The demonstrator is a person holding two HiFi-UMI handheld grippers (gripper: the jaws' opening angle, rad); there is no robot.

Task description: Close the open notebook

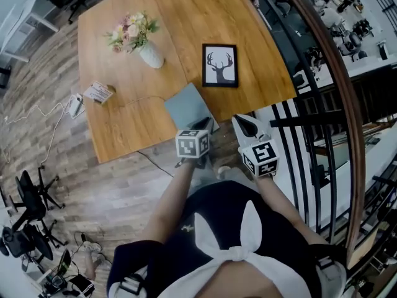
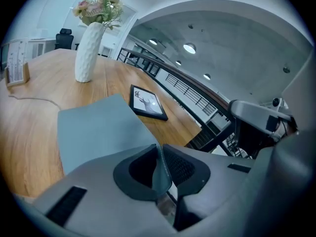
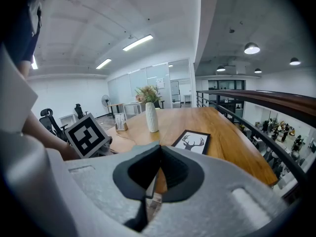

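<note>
The grey-blue notebook [image 1: 188, 106] lies at the near edge of the wooden table [image 1: 139, 126], its near edge running up into the left claw [image 2: 161, 157], which is pinched on the cover, while the right claw [image 3: 159, 154] hangs just beside it, jaws together and empty.

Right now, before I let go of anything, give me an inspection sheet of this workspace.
Surface: wooden table, no spills seen.
Job's things: grey-blue notebook near the table's front edge, cover down or nearly down; any remaining gap cannot be told.
Clutter: vase of flowers, card stand, deer picture frame close beside the notebook.
Grippers: left gripper tongs pinch the cover's edge; right gripper tongs together, empty.
Cables: thin cable across the table; what looks like a power strip on the floor.
Surroundings: railing at the right, office chair lower left.
</note>
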